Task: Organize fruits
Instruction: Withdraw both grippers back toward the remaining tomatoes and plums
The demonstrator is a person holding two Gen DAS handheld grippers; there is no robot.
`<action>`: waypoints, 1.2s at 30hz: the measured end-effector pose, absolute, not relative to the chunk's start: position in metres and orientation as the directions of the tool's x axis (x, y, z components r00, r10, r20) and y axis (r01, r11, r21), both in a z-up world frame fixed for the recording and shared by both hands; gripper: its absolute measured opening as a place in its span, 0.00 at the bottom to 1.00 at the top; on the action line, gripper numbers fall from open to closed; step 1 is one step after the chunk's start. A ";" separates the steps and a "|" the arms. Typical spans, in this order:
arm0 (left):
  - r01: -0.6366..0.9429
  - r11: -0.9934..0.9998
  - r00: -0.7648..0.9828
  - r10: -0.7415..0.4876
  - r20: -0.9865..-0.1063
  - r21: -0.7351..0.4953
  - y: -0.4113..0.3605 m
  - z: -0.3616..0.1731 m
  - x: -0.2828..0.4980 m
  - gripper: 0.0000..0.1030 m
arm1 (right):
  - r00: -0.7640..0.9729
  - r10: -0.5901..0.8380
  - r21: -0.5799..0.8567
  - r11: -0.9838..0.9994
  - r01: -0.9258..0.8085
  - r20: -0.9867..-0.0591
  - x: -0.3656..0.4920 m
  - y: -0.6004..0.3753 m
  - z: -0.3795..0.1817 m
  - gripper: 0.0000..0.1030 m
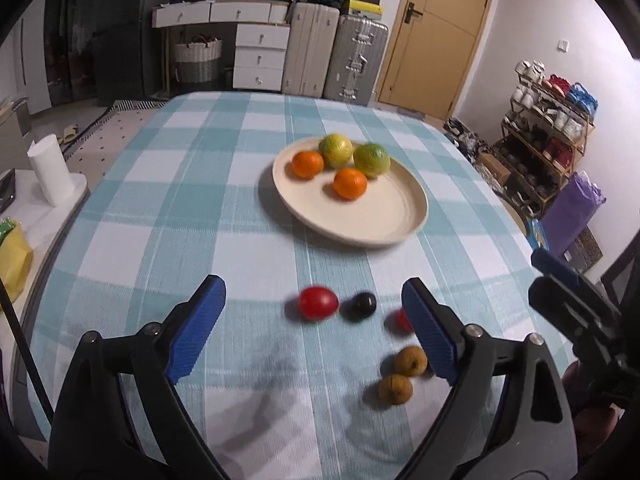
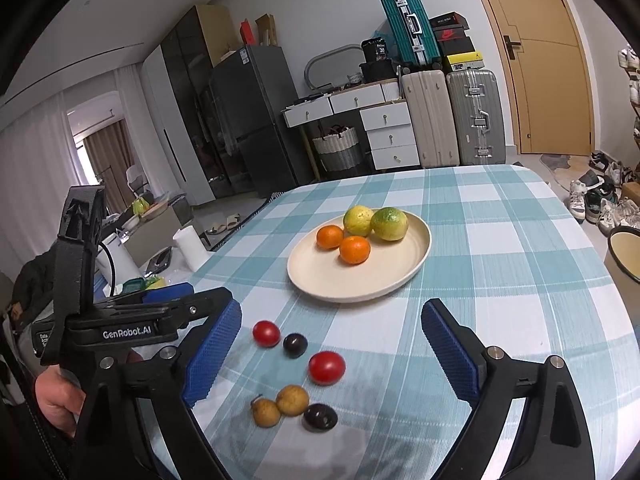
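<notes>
A cream plate (image 1: 384, 216) (image 2: 384, 276) on the checked tablecloth holds two oranges (image 1: 350, 184) (image 2: 354, 250) and two green-yellow citrus fruits (image 1: 372, 160) (image 2: 389, 224). In front of it lie small fruits: two red cherry tomatoes (image 1: 318, 304) (image 2: 326, 367), dark grapes (image 1: 362, 306) (image 2: 295, 345) and two brown longans (image 1: 396, 389) (image 2: 293, 400). My left gripper (image 1: 314, 320) is open and empty, above the small fruits. My right gripper (image 2: 332, 354) is open and empty, also above them. The right gripper shows at the right edge of the left wrist view (image 1: 576, 300).
A white paper roll (image 1: 50, 174) stands on a side surface to the left of the table. Suitcases (image 1: 334, 56), a drawer unit (image 1: 260, 56) and a door stand behind the table. A shoe rack (image 1: 548, 132) is to the right. A bowl rim (image 2: 624, 254) shows at the right.
</notes>
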State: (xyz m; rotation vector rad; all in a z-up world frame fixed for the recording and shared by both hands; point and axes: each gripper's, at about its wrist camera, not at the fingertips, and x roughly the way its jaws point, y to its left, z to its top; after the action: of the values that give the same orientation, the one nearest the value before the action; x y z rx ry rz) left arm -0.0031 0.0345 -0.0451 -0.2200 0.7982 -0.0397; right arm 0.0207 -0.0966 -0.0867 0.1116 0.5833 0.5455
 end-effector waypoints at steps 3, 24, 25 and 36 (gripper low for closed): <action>-0.023 0.979 0.687 -0.130 -0.715 -0.201 0.028 -0.050 -0.012 0.89 | 0.698 0.516 0.243 0.855 -0.459 -0.497 0.013 -0.096 -0.088 0.92; 0.036 0.975 0.623 -0.194 -0.758 -0.220 -0.002 -0.088 -0.057 0.99 | 0.718 0.413 0.211 0.910 -0.358 -0.560 -0.030 -0.106 -0.112 0.95; 0.040 0.976 0.622 -0.192 -0.759 -0.214 -0.004 -0.088 -0.057 0.99 | 0.719 0.407 0.208 0.912 -0.353 -0.563 -0.031 -0.106 -0.112 0.95; 0.055 0.985 0.582 -0.164 -0.797 -0.162 -0.015 -0.105 -0.043 0.98 | 0.722 0.385 0.160 0.918 -0.363 -0.575 -0.038 -0.099 -0.118 0.96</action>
State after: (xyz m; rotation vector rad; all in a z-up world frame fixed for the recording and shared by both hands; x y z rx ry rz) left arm -0.0428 -0.0152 -0.1054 -0.1250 0.9422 -0.1277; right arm -0.0376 -0.0989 -0.1179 0.0366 0.6426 0.4134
